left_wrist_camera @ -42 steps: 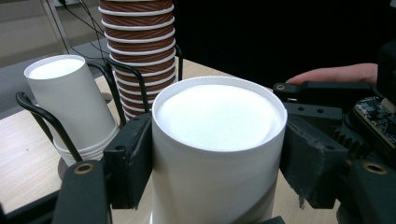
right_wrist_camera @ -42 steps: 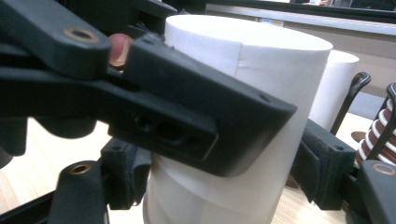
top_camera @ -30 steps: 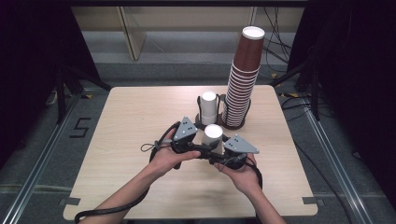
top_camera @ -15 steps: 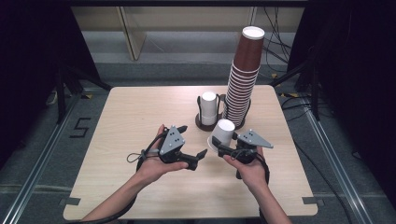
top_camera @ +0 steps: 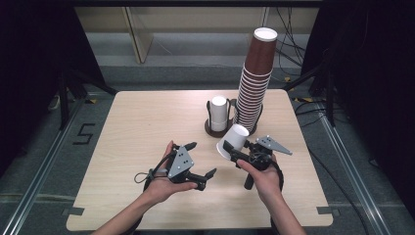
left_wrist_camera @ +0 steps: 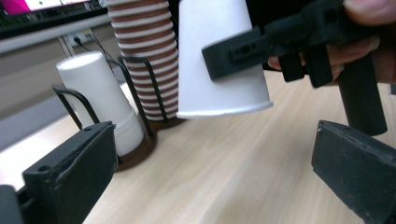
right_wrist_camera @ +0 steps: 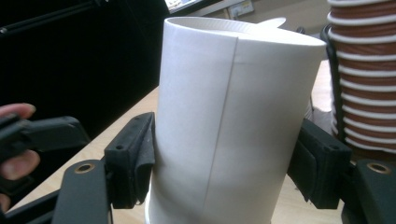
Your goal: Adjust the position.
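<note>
Light wood table [top_camera: 147, 122], dark surroundings. Left hand-held gripper [top_camera: 203, 159] spread, now withdrawn to 7 o'clock; right hand-held gripper [top_camera: 230, 147] pinching white cup [top_camera: 233, 140].

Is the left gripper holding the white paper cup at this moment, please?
No, the left gripper is open and holds nothing, while the white paper cup sits clamped between the right gripper's jaws.
</note>
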`<state>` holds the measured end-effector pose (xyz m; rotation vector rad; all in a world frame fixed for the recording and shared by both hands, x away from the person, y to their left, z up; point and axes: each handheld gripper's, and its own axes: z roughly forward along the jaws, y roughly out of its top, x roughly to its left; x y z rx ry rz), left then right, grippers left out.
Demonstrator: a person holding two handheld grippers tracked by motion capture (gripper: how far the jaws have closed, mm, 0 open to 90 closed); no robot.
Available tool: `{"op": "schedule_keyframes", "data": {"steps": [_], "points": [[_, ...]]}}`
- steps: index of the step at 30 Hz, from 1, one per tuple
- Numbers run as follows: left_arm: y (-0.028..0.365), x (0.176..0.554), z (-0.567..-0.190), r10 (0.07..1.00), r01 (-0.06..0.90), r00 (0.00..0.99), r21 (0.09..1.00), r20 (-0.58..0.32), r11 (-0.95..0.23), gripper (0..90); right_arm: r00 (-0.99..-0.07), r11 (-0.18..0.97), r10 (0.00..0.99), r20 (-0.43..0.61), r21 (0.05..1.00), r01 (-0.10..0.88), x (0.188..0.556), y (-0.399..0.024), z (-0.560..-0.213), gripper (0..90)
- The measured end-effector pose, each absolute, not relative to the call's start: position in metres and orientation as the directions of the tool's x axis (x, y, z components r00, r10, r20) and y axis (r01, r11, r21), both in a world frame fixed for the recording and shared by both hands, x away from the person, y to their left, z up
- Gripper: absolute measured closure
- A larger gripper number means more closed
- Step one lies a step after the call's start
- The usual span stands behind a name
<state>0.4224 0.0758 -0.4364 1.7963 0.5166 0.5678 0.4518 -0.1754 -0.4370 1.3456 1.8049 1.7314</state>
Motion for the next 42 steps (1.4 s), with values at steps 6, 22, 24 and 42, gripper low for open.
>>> {"op": "schedule_keyframes", "data": {"steps": [6,22,24,42], "points": [[0.072,0.424,-0.443,0.597,0.091,0.795,0.953,0.105,-0.288,0.0,-0.506,-0.231,0.728,0.462,0.861,0.453,0.451,-0.178,-0.438,30.6],[0.040,0.435,-0.445,0.560,0.122,0.826,0.945,0.073,-0.303,0.0,-0.453,-0.342,0.631,0.630,0.750,0.566,0.445,-0.189,-0.453,30.3],[0.036,0.437,-0.446,0.565,0.120,0.821,0.942,0.083,-0.312,0.0,-0.453,-0.334,0.637,0.624,0.753,0.567,0.445,-0.187,-0.453,30.3],[0.021,0.448,-0.453,0.555,0.131,0.829,0.942,0.067,-0.309,0.0,-0.463,-0.351,0.601,0.651,0.736,0.578,0.443,-0.180,-0.455,30.3]]}}
